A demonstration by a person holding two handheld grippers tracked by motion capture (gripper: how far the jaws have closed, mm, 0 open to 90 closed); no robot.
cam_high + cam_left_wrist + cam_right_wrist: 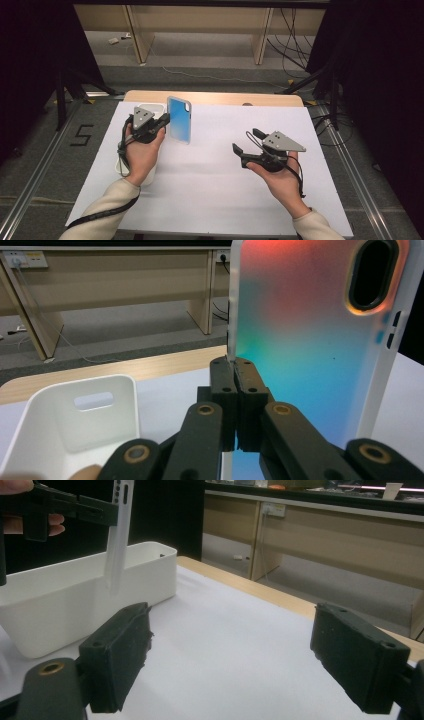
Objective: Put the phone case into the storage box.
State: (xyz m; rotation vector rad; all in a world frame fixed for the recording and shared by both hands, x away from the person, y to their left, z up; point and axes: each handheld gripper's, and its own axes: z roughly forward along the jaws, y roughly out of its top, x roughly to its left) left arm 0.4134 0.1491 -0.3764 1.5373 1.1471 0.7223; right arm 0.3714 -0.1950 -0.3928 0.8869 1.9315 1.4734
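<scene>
Over table (210, 165), left tongs (165, 120) raised

Our left gripper (163, 121): raised at the table's left, jaws pressed together. Our right gripper (246, 141): jaws spread wide, held level.

Your left forearm and hand cover most of the white plastic bin (120, 167) in the high view. In the left gripper view, the translucent blue-tinted phone case (310, 340) runs off the top edge and its lower end sits behind the black left gripper (234, 371). Small debris on the far floor stays too small to identify.
</scene>
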